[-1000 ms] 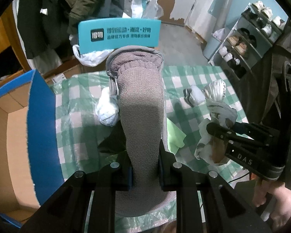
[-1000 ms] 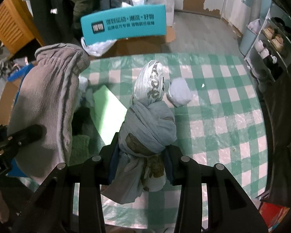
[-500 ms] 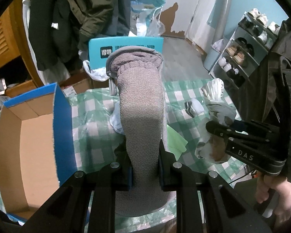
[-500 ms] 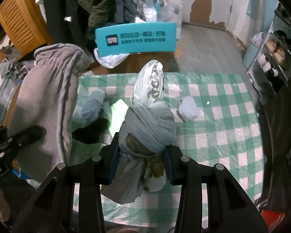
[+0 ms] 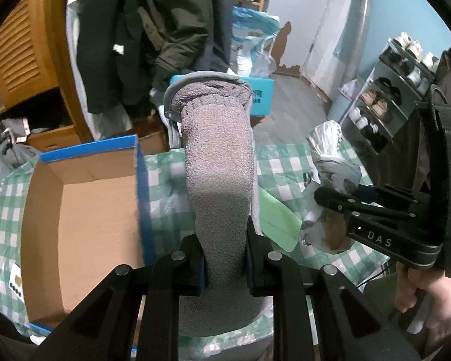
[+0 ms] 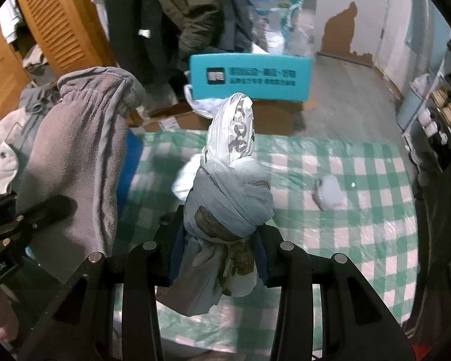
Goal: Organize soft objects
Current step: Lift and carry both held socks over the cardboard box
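Observation:
My left gripper is shut on a grey fleece glove held upright above the table; the glove also shows at the left of the right wrist view. My right gripper is shut on a knotted pale blue-and-white cloth bundle, seen in the left wrist view to the right of the glove. An open cardboard box with blue edges stands left of the glove. A small pale rolled cloth and a white bundle lie on the checked tablecloth.
A light green sheet lies on the table under the glove. A teal sign on a box stands beyond the far edge. Hanging coats, a wooden louvred door and a shoe rack surround the table.
Both grippers have risen and shifted left with their loads. The open box has come further into the left wrist view, and more of the room shows behind the table.

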`<state>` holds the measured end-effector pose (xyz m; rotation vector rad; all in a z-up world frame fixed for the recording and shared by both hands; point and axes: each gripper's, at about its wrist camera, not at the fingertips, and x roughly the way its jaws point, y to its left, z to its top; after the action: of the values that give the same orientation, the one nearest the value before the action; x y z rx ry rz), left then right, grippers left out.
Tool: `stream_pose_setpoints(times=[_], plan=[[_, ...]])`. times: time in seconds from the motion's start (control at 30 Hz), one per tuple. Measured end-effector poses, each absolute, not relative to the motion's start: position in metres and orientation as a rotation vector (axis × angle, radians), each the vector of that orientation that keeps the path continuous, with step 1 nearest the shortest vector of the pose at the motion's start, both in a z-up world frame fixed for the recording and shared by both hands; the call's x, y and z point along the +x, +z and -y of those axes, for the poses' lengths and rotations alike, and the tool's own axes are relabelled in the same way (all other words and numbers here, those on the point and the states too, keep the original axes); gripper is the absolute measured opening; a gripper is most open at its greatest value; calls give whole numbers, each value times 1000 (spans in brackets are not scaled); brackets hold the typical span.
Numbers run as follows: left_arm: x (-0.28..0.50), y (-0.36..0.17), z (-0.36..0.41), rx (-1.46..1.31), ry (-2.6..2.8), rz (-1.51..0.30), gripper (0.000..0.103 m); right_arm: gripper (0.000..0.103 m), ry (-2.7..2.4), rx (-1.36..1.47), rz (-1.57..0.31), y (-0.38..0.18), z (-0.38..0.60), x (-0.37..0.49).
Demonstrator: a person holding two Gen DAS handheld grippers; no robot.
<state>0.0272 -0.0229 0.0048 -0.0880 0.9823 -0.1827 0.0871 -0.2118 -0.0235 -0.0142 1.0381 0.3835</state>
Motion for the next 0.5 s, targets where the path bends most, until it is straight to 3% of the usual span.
stream_pose_setpoints(times=[0.5], plan=[[15, 13, -35, -138, -88, -948, 19, 39, 531, -47, -1024, -6, 129, 86]])
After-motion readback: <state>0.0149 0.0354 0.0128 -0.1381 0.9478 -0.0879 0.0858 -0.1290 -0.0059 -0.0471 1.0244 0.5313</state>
